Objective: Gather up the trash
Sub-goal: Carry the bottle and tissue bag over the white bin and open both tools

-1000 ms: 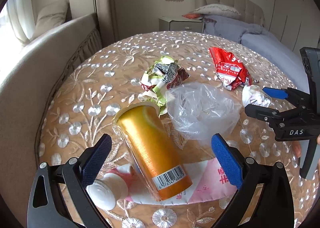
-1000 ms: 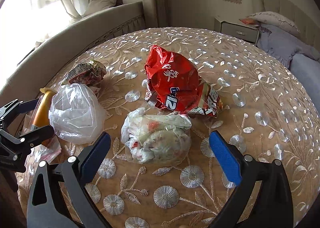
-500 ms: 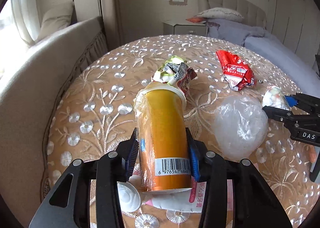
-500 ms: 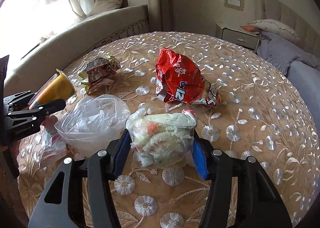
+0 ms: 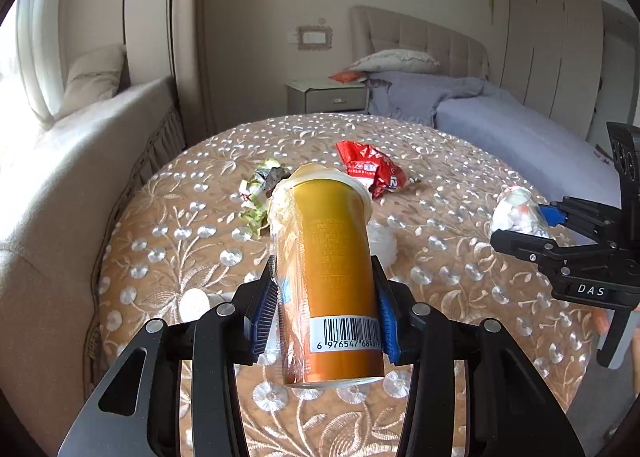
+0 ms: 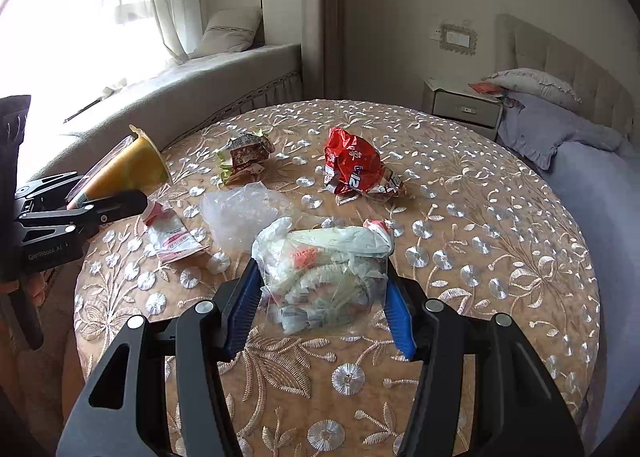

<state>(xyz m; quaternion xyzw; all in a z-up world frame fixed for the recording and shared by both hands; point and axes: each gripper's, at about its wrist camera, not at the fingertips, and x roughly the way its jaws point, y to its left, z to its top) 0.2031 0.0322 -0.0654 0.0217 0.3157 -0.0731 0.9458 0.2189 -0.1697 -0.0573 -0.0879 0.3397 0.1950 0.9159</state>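
Trash is in both grippers now. The left gripper [image 5: 326,317] is closed on an orange plastic cup [image 5: 326,277]; its blue pads press the lower body near the barcode, and the cup is lifted off the round table [image 5: 460,177], with the sealed rim pointing away. The cup looks light and probably empty. Its thin wall is smooth and may slip or dent, so a grip low on the straight body, as here, seems sensible. The right gripper [image 6: 320,307] is closed on a clear bag of crumpled waste [image 6: 326,269], squeezed from both sides and raised a little above the embroidered tablecloth [image 6: 500,257]. This bag is soft and light; it gives way under the pads, so the hold should be across its bulk and not on a loose corner.

Farther out on the table lie an empty clear bag [image 6: 240,213], a pink and white pouch [image 6: 172,235], a crumpled green and brown wrapper [image 6: 246,155] and a red snack bag [image 6: 356,169]. No bin is visible.
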